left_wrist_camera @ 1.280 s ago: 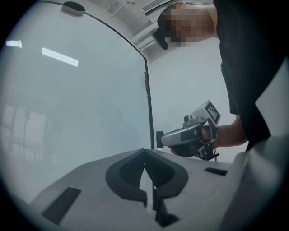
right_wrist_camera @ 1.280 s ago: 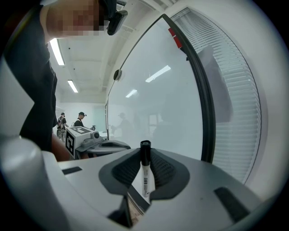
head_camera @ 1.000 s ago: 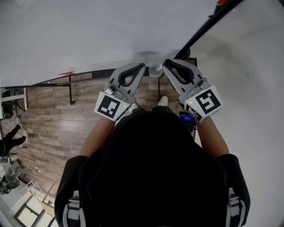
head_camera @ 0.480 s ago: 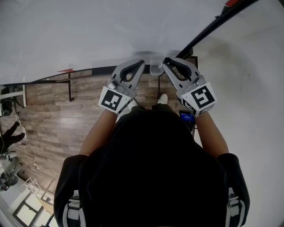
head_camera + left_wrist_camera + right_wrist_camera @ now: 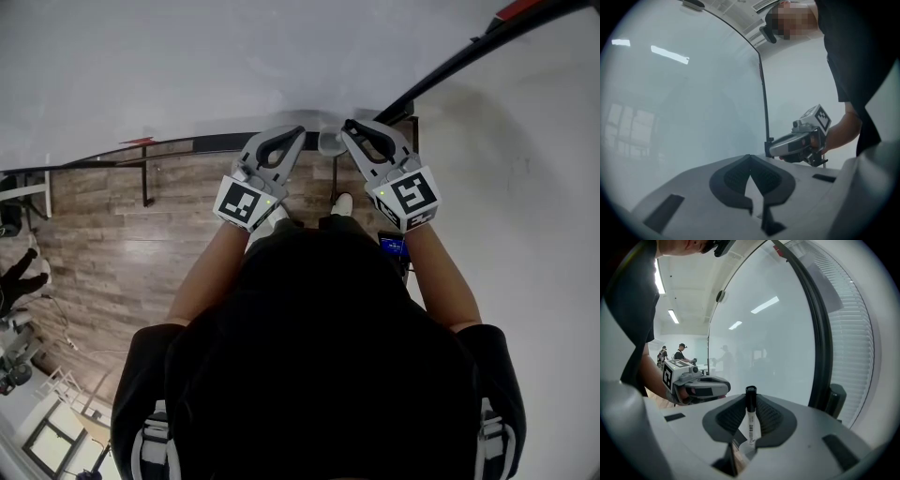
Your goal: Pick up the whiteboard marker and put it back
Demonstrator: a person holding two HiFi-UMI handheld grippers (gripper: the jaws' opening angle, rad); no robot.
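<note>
Right gripper is clamped on the whiteboard marker, which lies along the jaws with its black cap poking out past the tips, toward the whiteboard. Left gripper has its tips pressed together with nothing between them and is held just beside the right one. So the marker is in hand in front of the board and not yet put back. The step in hand is judged to be the return. The dark ledge along the board's lower edge looks the likely resting place (no holder can be made out). To do it well: keep the grip firm, bring the barrel low and parallel to the ledge, seat it fully before opening, and release slowly so it does not roll. The left gripper should stay clear.
</note>
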